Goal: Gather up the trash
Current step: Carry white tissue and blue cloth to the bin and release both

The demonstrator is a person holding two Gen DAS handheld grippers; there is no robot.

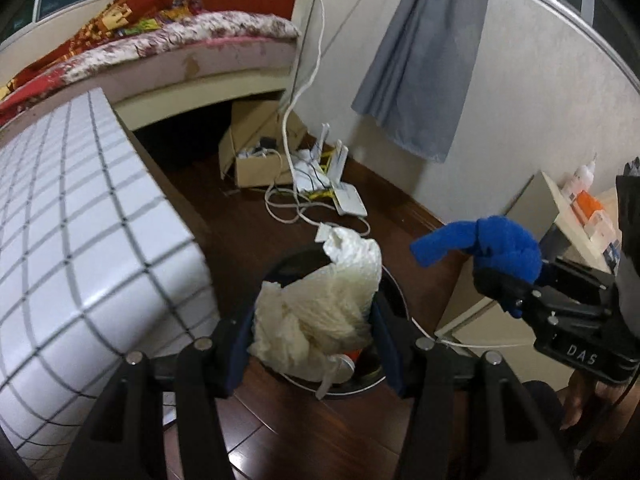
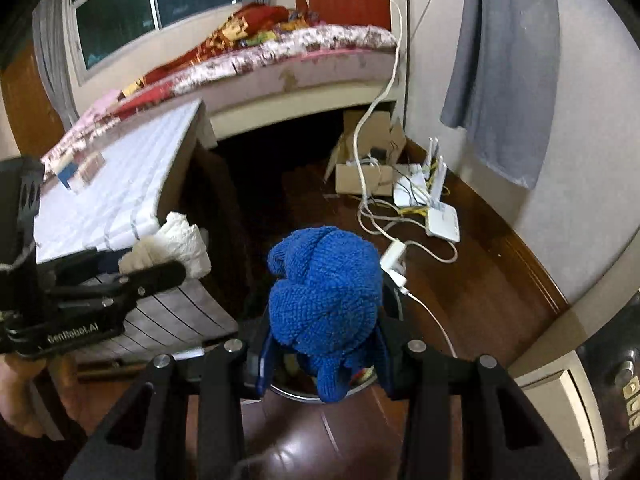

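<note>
My left gripper (image 1: 312,320) is shut on a crumpled white paper towel (image 1: 320,304) and holds it over a round metal trash bin (image 1: 394,300) on the wood floor. My right gripper (image 2: 324,344) is shut on a knotted blue knit cloth (image 2: 324,288), held above the same bin (image 2: 308,394). In the left wrist view the right gripper (image 1: 492,280) with the blue cloth (image 1: 496,244) is at the right. In the right wrist view the left gripper (image 2: 160,268) with the paper towel (image 2: 176,244) is at the left.
A white-tiled table (image 1: 72,240) stands left of the bin. A bed (image 1: 168,48) is behind it. A cardboard box (image 1: 256,148), white routers (image 1: 340,188) and cables (image 1: 288,208) lie on the floor by the wall. A shelf with bottles (image 1: 580,208) is at the right.
</note>
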